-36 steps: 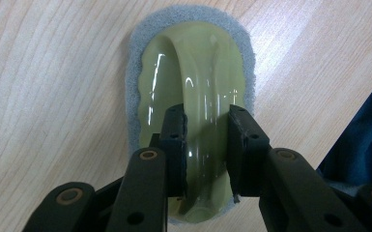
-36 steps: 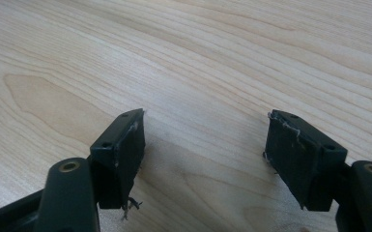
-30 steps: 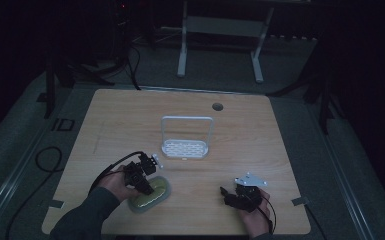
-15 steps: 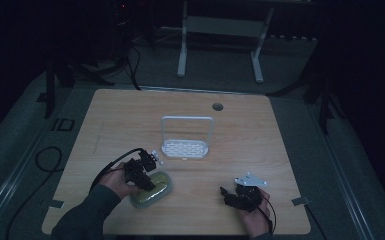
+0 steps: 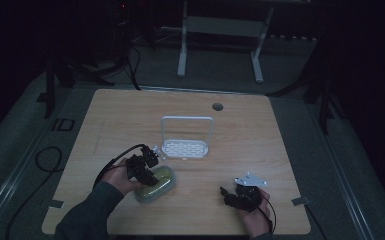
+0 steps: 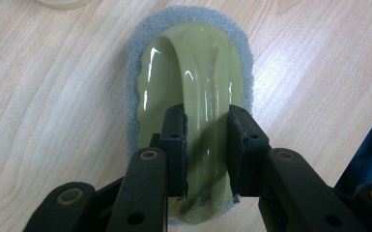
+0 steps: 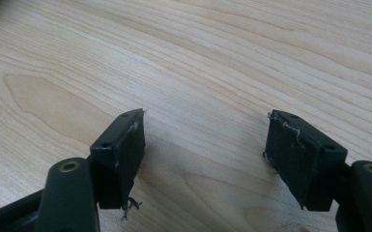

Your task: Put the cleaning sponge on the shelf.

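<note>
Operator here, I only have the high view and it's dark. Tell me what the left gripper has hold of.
Observer: The left gripper is clamped on the arched green handle of a scrubber.
Operator: Describe the scrubber's base.
Observer: A grey sponge pad rims the green body, lying flat on the table.
Operator: Report the right gripper.
Observer: The right gripper has its jaws wide apart, with bare wood between them.

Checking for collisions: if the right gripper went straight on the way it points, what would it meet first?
Probably just the bare table; the right gripper is open and tilted down toward the wood, though depth is unclear.
</note>
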### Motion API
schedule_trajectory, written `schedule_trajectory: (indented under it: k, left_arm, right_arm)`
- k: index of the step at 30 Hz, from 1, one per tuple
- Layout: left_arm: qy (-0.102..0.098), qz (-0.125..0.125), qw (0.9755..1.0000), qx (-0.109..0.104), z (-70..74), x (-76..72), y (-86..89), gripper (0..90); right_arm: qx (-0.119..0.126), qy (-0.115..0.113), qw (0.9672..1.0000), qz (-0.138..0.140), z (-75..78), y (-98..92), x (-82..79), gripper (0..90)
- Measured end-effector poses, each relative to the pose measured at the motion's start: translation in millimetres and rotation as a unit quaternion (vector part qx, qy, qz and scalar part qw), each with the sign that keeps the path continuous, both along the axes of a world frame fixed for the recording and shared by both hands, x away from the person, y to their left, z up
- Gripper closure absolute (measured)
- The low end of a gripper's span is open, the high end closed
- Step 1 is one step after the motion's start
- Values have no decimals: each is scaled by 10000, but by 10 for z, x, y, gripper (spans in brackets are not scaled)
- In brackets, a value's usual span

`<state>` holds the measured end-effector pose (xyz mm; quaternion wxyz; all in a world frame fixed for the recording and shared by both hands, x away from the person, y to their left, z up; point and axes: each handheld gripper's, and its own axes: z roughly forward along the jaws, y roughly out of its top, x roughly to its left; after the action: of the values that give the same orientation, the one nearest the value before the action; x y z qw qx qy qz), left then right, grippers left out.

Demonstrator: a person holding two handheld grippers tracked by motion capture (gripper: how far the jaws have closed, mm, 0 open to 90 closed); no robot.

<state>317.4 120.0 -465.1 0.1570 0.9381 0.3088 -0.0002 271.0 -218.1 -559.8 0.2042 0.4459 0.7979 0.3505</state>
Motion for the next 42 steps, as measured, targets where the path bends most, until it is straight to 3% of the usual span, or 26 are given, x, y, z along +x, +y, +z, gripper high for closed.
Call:
schedule_trajectory:
  k: [26, 35, 42]
  left_arm:
    - [-558, -204, 9982, -53, 42, 81, -162, 719]
    - [-860, -367, 9956, -113, 54, 101, -154, 718]
    - [-1064, -506, 9930, -41, 68, 126, -180, 719]
  right_arm:
    - [2, 1, 10000, -1, 0, 0, 0, 298]
    - [2, 1, 10000, -3, 0, 1, 0, 298]
    - [2, 2, 10000, -2, 0, 0, 0, 298]
